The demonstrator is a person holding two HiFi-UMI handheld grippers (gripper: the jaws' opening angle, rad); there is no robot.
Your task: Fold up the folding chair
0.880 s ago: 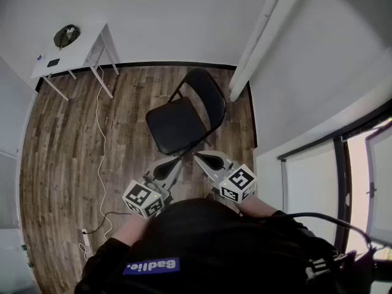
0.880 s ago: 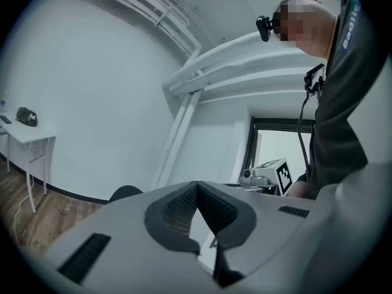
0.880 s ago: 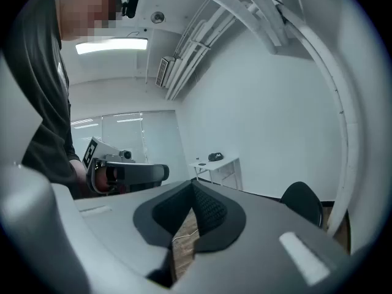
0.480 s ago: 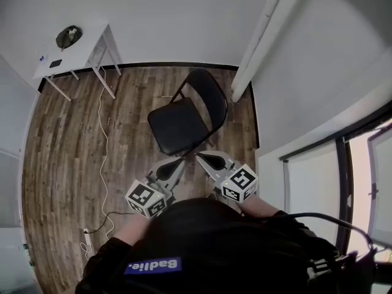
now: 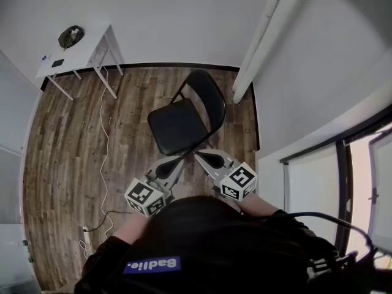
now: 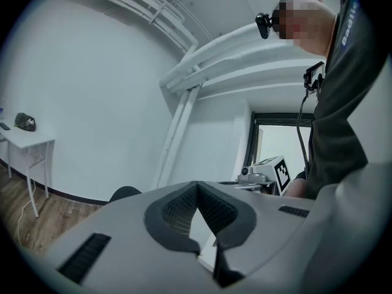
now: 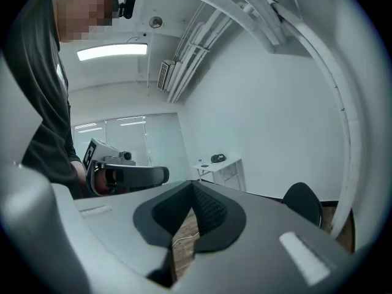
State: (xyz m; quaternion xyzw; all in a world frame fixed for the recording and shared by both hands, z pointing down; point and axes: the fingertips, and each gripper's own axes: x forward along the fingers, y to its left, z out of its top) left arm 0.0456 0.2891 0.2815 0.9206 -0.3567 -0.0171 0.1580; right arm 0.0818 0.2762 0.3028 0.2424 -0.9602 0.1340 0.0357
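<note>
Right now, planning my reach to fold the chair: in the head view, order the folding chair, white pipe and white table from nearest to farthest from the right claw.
1. The folding chair, just ahead of the right claw.
2. The white pipe, behind the chair, to the right.
3. The white table, far left by the wall.

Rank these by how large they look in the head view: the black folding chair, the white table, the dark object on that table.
1. Black folding chair.
2. White table, slightly smaller here; it stands farther off, so true size is unsure.
3. Dark object on the table, plainly smallest.
</note>
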